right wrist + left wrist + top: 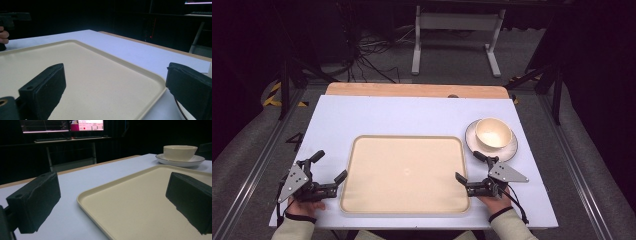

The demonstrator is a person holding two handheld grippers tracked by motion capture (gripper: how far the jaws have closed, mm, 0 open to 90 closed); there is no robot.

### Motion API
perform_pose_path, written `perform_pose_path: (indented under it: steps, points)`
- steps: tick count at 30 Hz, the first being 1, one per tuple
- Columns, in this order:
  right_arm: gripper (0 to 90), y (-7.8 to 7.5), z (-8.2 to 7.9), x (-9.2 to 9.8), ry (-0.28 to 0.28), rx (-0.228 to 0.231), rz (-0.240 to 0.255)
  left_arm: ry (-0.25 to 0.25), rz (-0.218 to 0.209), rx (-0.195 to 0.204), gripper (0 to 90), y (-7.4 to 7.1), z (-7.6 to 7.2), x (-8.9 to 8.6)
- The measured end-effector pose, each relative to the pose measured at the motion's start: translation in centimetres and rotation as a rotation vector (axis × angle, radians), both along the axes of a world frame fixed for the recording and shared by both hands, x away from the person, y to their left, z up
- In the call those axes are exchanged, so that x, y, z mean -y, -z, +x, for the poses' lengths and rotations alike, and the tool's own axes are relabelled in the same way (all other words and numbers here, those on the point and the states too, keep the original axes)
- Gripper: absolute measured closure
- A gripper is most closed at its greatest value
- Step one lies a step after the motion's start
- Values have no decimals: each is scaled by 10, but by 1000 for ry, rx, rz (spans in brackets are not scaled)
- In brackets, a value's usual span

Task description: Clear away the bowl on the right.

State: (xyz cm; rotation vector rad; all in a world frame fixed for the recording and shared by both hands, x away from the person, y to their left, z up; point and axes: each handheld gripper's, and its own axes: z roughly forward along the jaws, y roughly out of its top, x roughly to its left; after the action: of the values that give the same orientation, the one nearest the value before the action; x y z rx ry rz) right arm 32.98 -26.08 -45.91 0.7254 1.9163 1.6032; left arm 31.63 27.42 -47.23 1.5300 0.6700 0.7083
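Note:
A cream tray lies empty in the middle of the white table. To its right a cream bowl sits on a white saucer. My left gripper rests at the tray's left edge, open, one jaw over the tray's rim. My right gripper rests at the tray's right edge, open too, with nothing held. In the left gripper view my open left gripper frames the tray's corner, with the bowl and saucer beyond. My open right gripper looks across the tray.
The white board covers a wooden table whose far edge shows. Beyond it stand a white desk frame and floor cables. Lit monitors glow at the back. The person's other hand shows far left.

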Motion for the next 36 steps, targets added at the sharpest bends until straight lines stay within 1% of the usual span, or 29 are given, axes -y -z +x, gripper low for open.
perform_pose_path:
  steps: [2, 4, 8, 13, 18, 21, 24, 27, 29, 32, 33, 36]
  points:
    - [35, 0, -1, 0, -5, 3, 1, -2, 14, 2, 2, 0, 0, 0]
    - [39, -2, -3, -1, -7, 6, -9, -4, 10, 6, 2, 0, -1, 0]
    - [45, -3, -4, -3, -23, 9, -13, 1, 6, 2, 2, 0, -1, -1]
    - [55, -6, -7, -3, -30, 1, -14, -5, 22, 8, 2, 1, -1, -1]
    - [54, -12, -9, -2, -41, 11, 11, -9, 28, 11, 2, 1, -1, 0]
    - [43, -15, -11, -2, -47, 25, 13, -8, 24, 8, 2, 1, -1, -1]
    - [30, -18, -12, -4, -33, 31, 9, -18, 15, 6, 2, 1, -1, -2]
    - [23, -22, -13, -4, -23, 39, -1, -13, 22, 12, 2, 0, -1, -2]
    - [23, -26, -14, -3, -25, 43, 6, -14, 23, 14, 2, 0, -2, -1]
    - [24, -33, -14, -2, -21, 27, 12, -20, 23, 15, 2, 0, -2, -1]
    - [24, -36, -15, -1, -11, 21, 17, -21, 22, 16, 2, 0, -2, -1]
    - [24, -43, -16, 1, 0, 23, 19, -29, 25, 18, 2, 0, -2, -1]
